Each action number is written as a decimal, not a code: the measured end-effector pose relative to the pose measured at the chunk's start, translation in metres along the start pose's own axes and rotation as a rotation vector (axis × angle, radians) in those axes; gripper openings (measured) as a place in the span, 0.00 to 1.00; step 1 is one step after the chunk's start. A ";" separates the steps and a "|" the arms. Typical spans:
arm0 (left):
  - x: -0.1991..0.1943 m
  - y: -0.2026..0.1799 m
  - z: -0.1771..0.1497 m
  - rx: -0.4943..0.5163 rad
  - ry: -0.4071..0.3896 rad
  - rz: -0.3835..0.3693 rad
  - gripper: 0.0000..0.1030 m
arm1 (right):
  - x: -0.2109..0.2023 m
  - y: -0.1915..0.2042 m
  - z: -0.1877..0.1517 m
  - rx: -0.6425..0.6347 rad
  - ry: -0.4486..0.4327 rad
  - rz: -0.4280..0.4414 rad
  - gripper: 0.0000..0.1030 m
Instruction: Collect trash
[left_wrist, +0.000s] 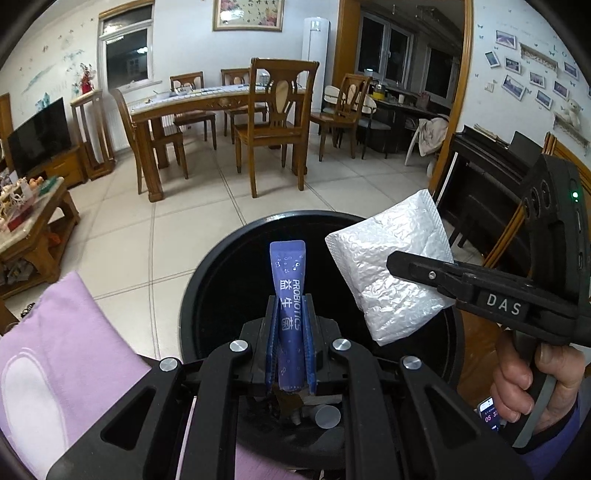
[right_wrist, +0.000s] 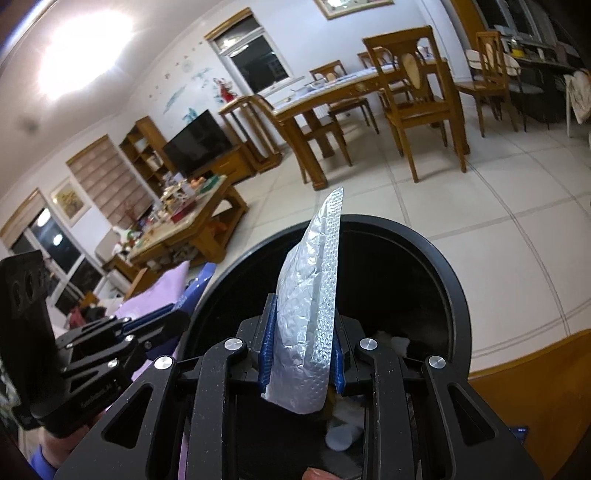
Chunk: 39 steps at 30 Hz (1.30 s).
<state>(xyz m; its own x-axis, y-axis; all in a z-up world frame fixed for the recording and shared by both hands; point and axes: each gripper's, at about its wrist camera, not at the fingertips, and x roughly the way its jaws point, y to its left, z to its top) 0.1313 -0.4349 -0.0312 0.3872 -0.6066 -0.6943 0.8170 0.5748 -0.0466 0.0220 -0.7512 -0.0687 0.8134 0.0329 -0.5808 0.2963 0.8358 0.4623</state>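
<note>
L gripper (left_wrist: 290, 328) is clamped on a blue probiotics sachet (left_wrist: 289, 295), which stands upright betw. the blue pads, top end poking out over the black bin (left_wrist: 207, 273). R gripper (right_wrist: 302, 350) is closed on a silver foil pouch (right_wrist: 314, 295), edge-on in its own view, flat and crinkled in the L view (left_wrist: 384, 273), also over the bin mouth. Both grippers sit side by side above the bin, apart. Inside at the bottom: a small grey cap (left_wrist: 327, 415) and white scraps (right_wrist: 395, 341). Lilac cloth (left_wrist: 66, 350) just beside the bin on the L. A hand (left_wrist: 532, 384) grips the R handle. Tiled floor (left_wrist: 184, 229) w/ dining table (left_wrist: 207, 107) and chairs beyond
</note>
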 end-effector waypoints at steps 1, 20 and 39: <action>0.004 -0.001 0.000 0.001 0.005 -0.001 0.12 | 0.003 -0.003 0.001 0.005 0.003 -0.002 0.24; 0.017 -0.016 0.000 0.047 0.034 0.023 0.49 | 0.017 0.005 -0.015 0.024 0.012 -0.025 0.48; -0.086 0.028 -0.030 0.014 -0.127 0.165 0.95 | 0.000 0.102 -0.032 -0.027 -0.014 0.063 0.82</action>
<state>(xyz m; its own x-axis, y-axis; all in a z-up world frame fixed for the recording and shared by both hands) 0.1079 -0.3502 0.0063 0.5664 -0.5694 -0.5958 0.7432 0.6653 0.0708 0.0362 -0.6478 -0.0432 0.8371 0.0788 -0.5413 0.2302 0.8469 0.4793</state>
